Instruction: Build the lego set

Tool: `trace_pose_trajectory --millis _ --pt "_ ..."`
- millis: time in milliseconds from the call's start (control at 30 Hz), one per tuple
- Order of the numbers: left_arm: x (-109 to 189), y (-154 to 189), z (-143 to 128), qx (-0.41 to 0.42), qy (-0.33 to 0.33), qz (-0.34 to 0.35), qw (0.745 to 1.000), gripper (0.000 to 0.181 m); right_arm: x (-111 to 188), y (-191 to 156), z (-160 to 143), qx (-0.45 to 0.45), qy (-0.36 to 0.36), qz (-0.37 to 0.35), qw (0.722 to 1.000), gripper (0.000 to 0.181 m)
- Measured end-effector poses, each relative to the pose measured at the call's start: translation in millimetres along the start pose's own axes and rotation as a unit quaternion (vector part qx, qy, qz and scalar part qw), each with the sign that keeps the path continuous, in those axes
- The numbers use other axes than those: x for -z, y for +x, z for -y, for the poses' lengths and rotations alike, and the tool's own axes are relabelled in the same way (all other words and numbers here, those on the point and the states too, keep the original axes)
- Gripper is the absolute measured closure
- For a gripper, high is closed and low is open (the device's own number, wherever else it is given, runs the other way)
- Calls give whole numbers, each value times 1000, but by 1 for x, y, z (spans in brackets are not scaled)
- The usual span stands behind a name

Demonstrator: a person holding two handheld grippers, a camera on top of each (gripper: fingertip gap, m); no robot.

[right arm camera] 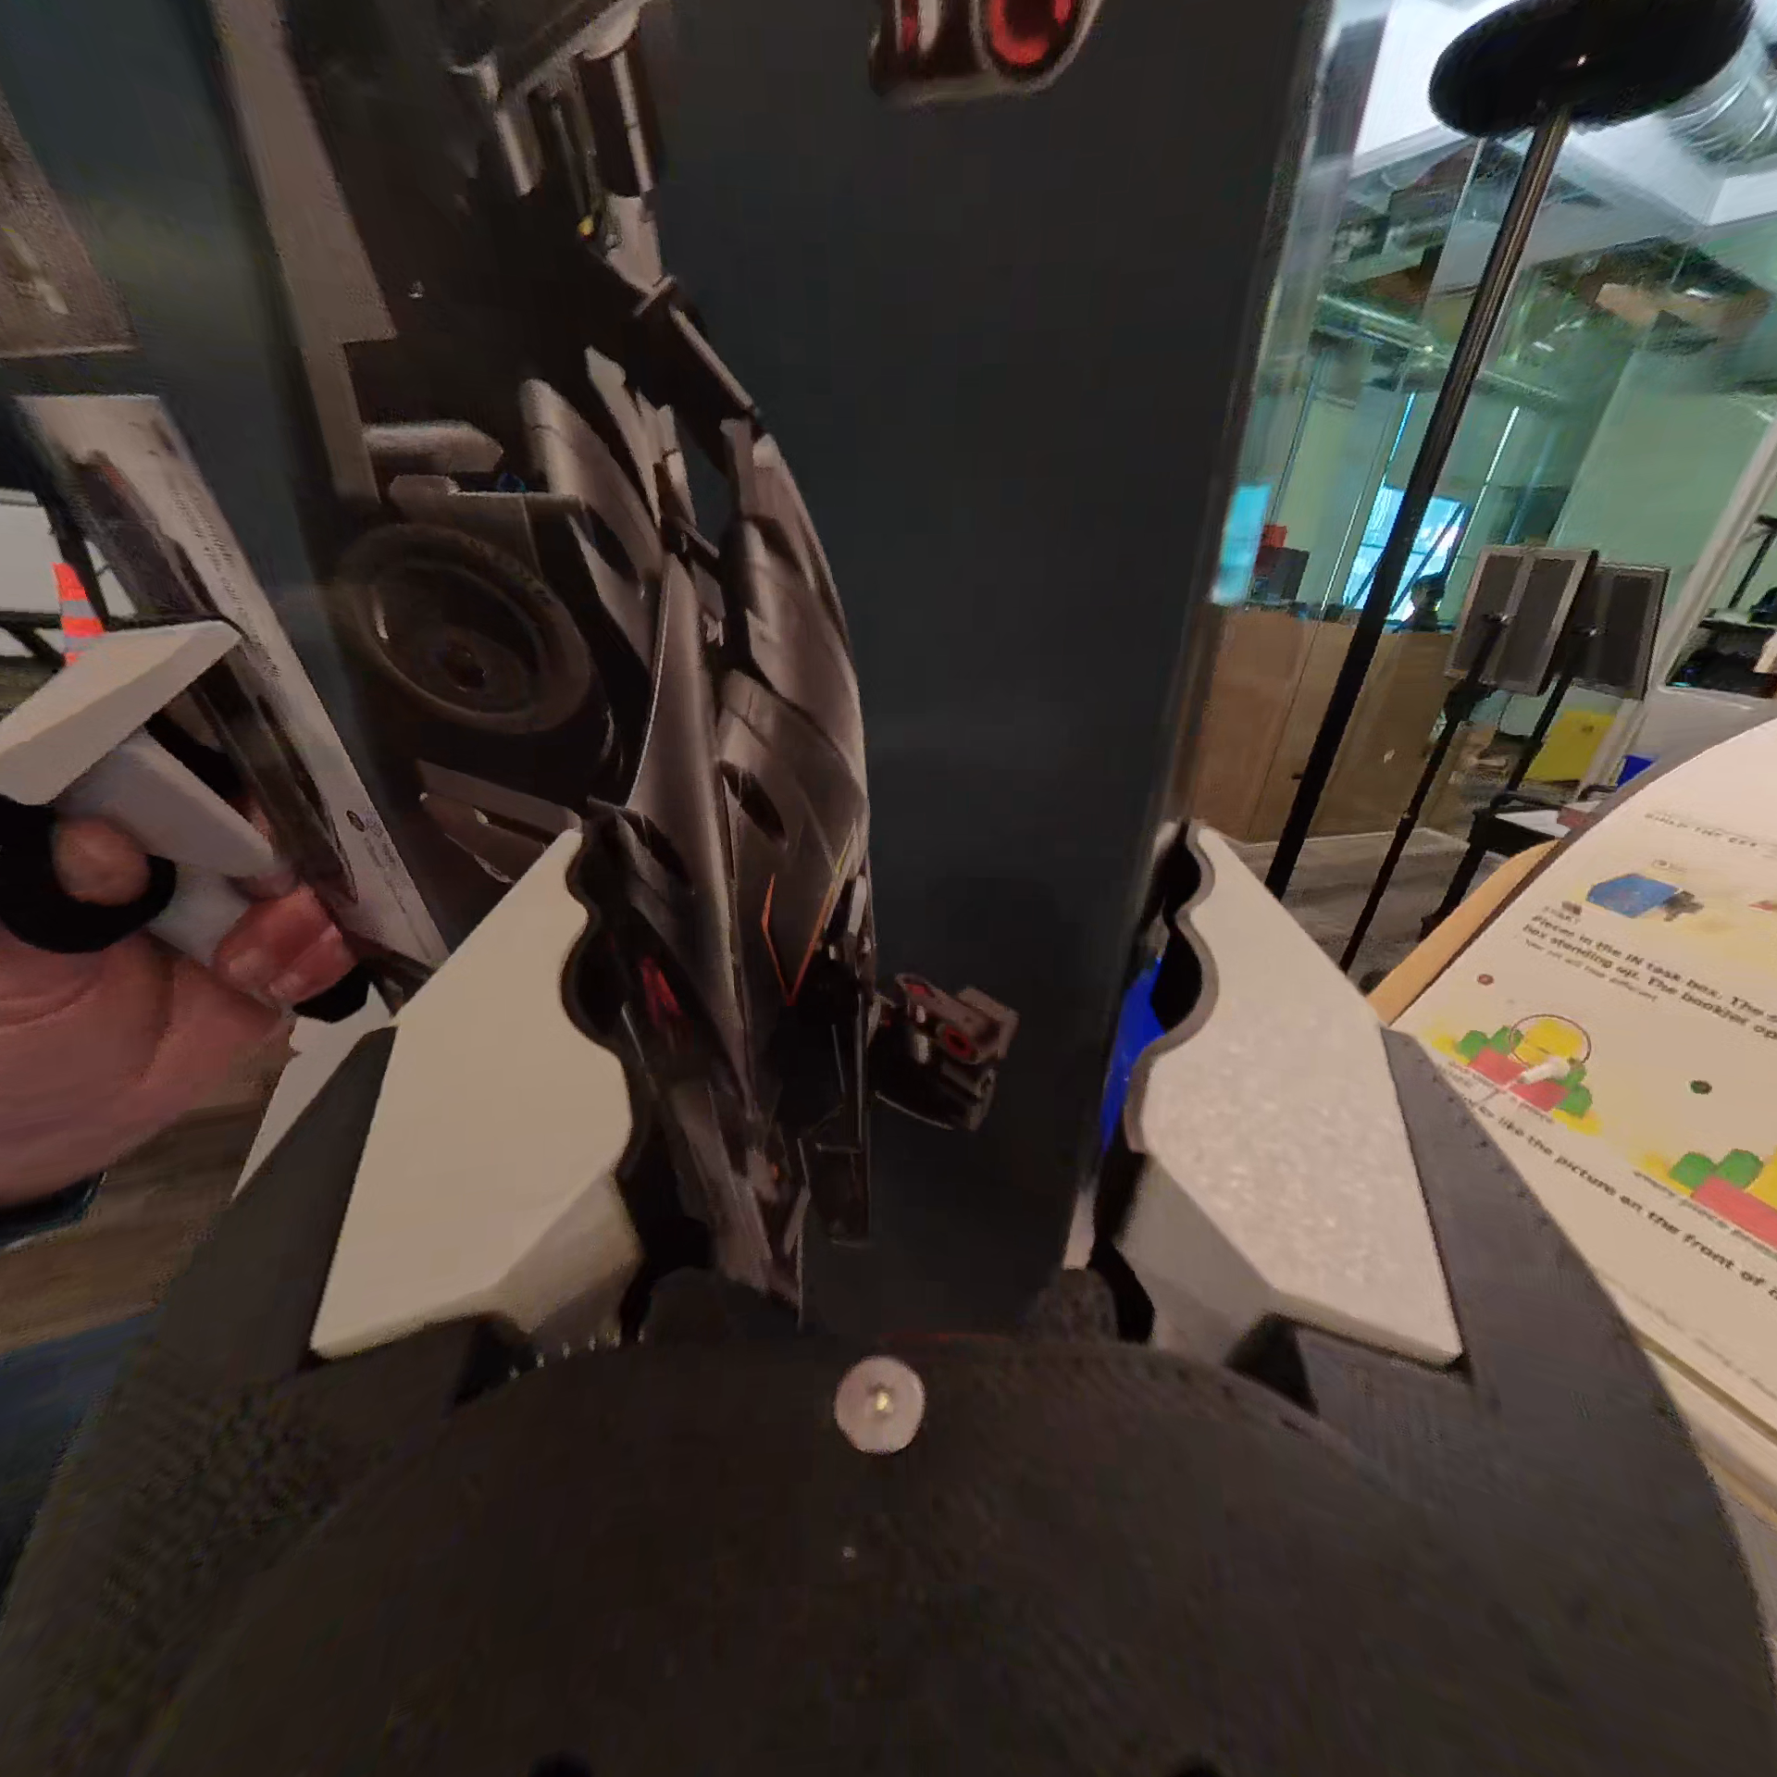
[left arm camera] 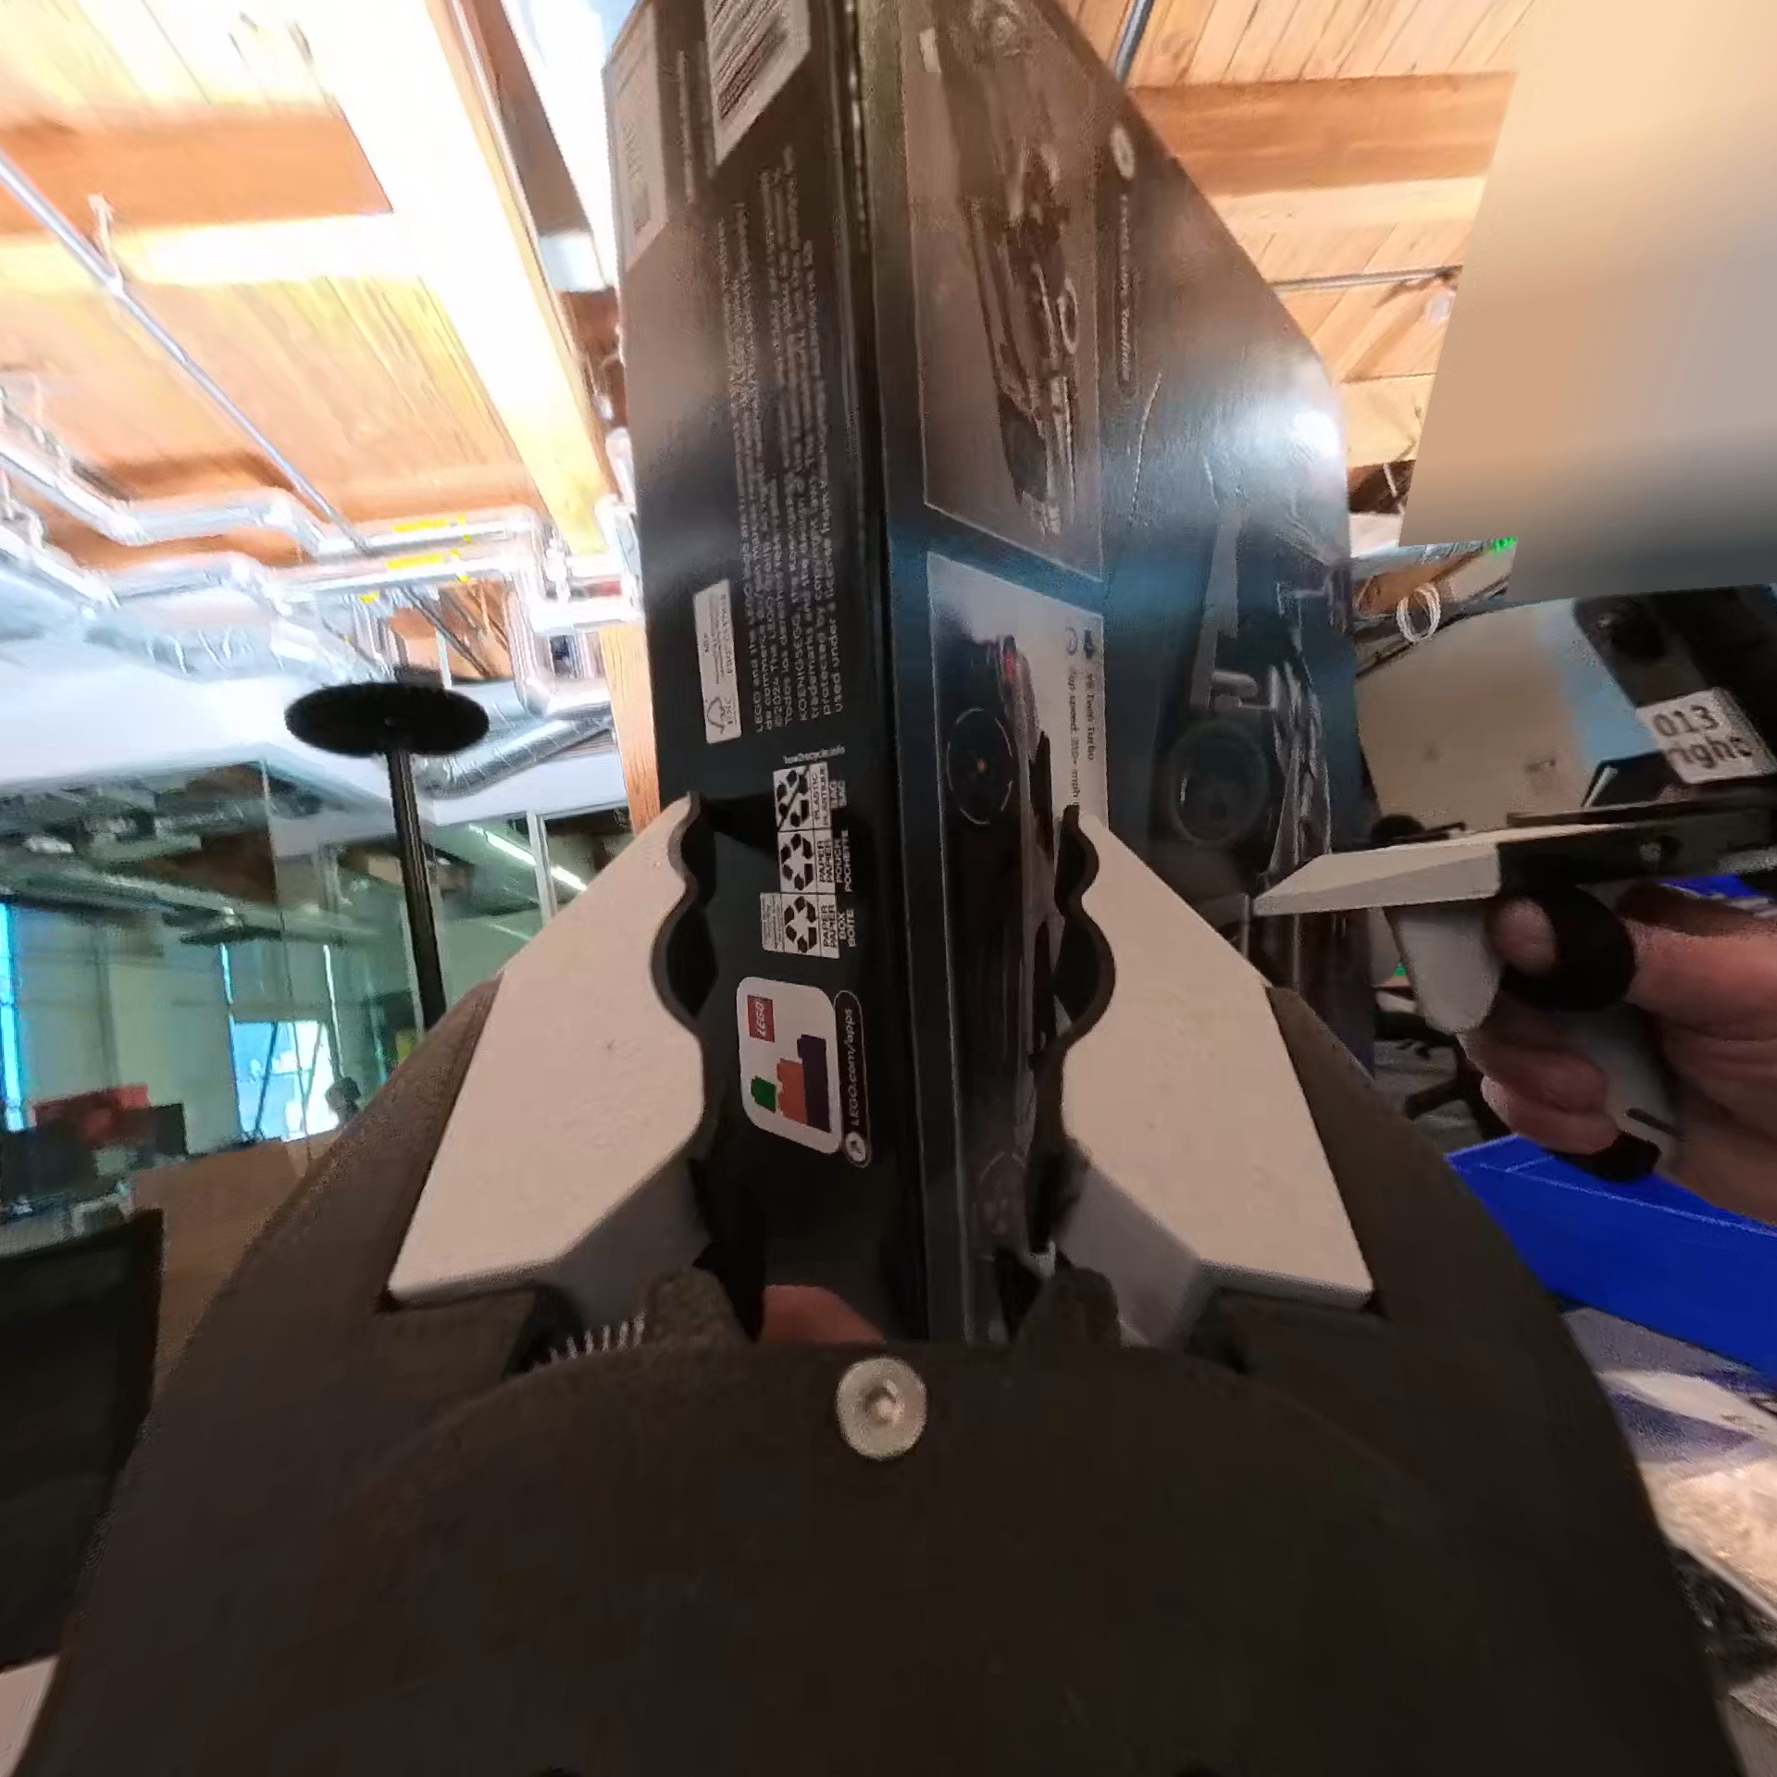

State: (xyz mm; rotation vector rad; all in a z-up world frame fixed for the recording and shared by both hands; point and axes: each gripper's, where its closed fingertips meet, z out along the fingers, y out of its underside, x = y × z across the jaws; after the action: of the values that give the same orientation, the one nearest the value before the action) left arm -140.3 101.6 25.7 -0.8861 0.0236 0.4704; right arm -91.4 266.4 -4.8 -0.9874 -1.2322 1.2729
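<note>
Fingers of left gripper (left arm camera: 880,971) pinch the corner edge of the dark lego box (left arm camera: 817,538), held upright at 12 o'clock; white stickers and recycling symbols on its narrow side. Right gripper (right arm camera: 880,1038) fingers straddle the box's far edge, car picture on its face (right arm camera: 673,673); contact unclear, cannot tell if clamped. Box contents not visible. Printed instruction sheet (right arm camera: 1587,1010) at 3 o'clock. Blue bin (left arm camera: 1615,1231) at 4 o'clock, contents hidden.

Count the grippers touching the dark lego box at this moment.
2. The left gripper straddles one corner edge of the lego box, and the right gripper spans the printed car face. Whether either grips firmly is unclear.
</note>
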Motion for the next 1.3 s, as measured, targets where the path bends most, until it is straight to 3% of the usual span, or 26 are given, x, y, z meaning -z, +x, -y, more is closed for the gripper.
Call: trace_pose_trajectory --millis 67,133,200,400,667,933,1067,1300 --pt "-1 1 -11 11 -18 0 1000 113 -5 5 -20 -18 -49 -2 999 67" --pt "5 2 -2 10 -1 -3 1000 113 0 -3 -14 5 -31 -8 999 67" --pt "1 -1 -25 35 -48 1 998 113 -8 9 -32 -22 -61 -8 998 66" --pt "6 -20 -37 43 -76 22 996 114 -30 6 -45 -34 -71 12 997 66" --pt "49 -51 -55 118 -170 90 974 117 -69 -18 -76 -51 -175 82 980 68" --pt "105 -78 -65 235 -252 168 924 121 -110 -54 -94 -32 -333 167 927 66" --pt "140 -78 -85 314 -288 199 883 124 -137 -71 -117 -20 -406 197 892 56" --pt "204 -89 -130 420 -316 266 808 126 -185 -106 -174 -3 -499 260 827 56"
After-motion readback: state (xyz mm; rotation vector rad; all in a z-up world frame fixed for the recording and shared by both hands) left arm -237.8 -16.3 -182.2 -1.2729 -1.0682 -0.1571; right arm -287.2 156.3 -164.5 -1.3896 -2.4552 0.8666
